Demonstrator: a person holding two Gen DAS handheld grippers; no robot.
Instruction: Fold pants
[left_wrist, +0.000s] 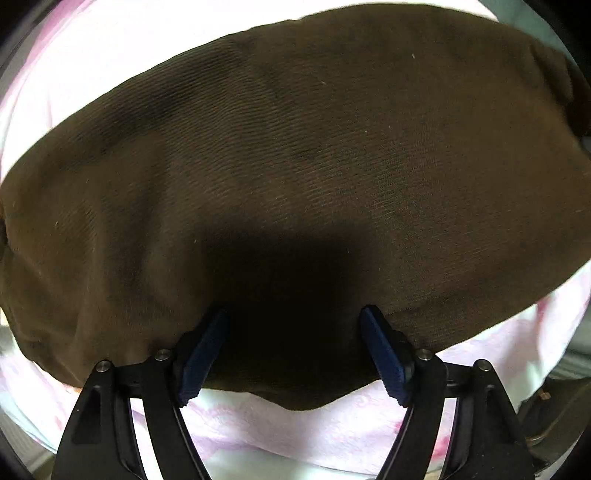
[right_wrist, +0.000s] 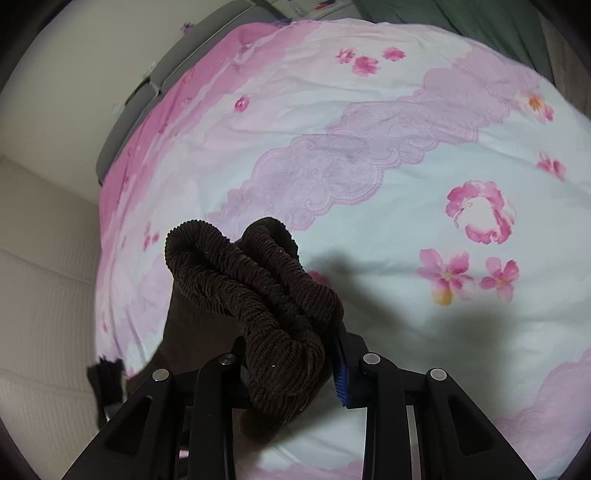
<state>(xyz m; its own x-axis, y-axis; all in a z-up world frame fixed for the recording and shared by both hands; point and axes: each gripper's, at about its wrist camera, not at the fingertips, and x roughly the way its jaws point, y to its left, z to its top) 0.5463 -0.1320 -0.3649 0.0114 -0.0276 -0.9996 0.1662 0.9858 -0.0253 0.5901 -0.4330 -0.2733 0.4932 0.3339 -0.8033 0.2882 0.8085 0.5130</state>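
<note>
Dark brown corduroy pants (left_wrist: 295, 166) lie spread flat on a pink floral bedsheet (left_wrist: 92, 66) and fill most of the left wrist view. My left gripper (left_wrist: 295, 317) is open just over the pants' near edge, its blue pads (left_wrist: 205, 350) wide apart with nothing between them. In the right wrist view my right gripper (right_wrist: 291, 354) is shut on the pants' bunched elastic waistband (right_wrist: 258, 295) and holds it above the sheet (right_wrist: 369, 166). Its left finger is hidden by the fabric.
The bed's edge runs down the left of the right wrist view, with a grey bed frame (right_wrist: 147, 85) and a cream wall (right_wrist: 40, 258) beyond it. A green cloth (right_wrist: 461, 22) lies at the far end of the bed.
</note>
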